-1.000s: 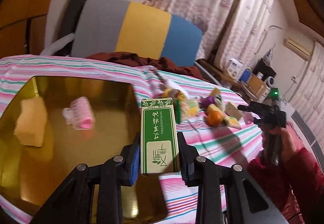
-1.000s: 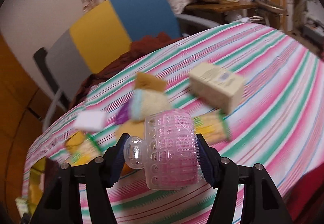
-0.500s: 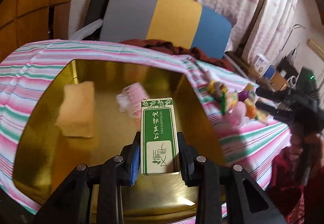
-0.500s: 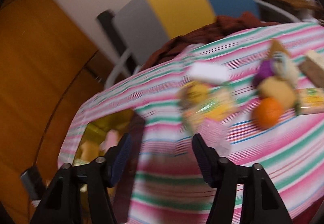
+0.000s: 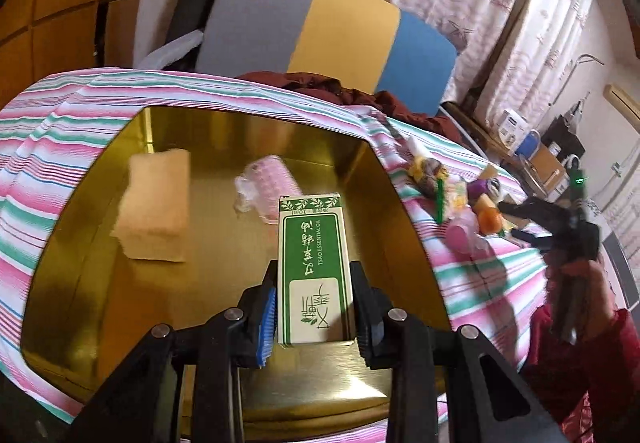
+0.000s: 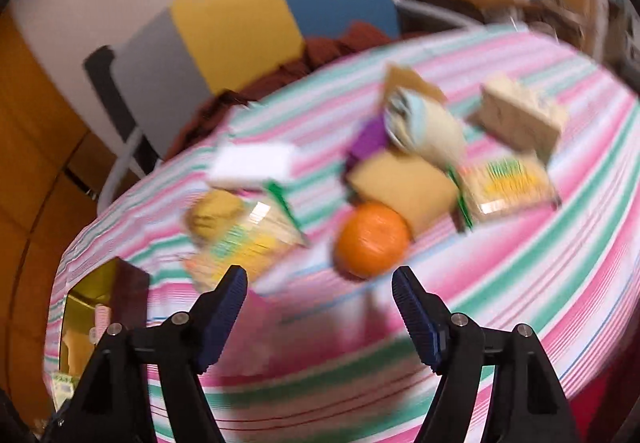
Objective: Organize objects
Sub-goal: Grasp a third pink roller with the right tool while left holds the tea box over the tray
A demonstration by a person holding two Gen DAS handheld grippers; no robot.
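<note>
My left gripper (image 5: pixel 314 283) is shut on a green and white essential-oil box (image 5: pixel 312 243), held upright over the gold tray (image 5: pixel 404 211). A beige sponge (image 5: pixel 156 207) and a pink hair roller (image 5: pixel 268 191) lie in the tray. A second pink roller (image 5: pixel 460 235) lies on the striped cloth beside an orange (image 5: pixel 490 221). My right gripper (image 6: pixel 320 277) hovers over the cloth in front of the orange (image 6: pixel 372 239); its jaws are opening with nothing between them. In the left wrist view it appears at the right (image 5: pixel 510 221), held by a hand in a red sleeve.
A pile of loose items lies on the striped tablecloth (image 6: pixel 520 283): snack packets (image 6: pixel 240 239), a yellow sponge (image 6: pixel 404 187), a purple item (image 6: pixel 366 143), a cream box (image 6: pixel 520 115), a white block (image 6: pixel 252 163). A grey, yellow and blue chair (image 5: pixel 320 43) stands behind the table.
The left gripper carried the green box from the tray's right edge to over its middle. The right gripper let go of the pink roller, opened wider and swung over the pile.
</note>
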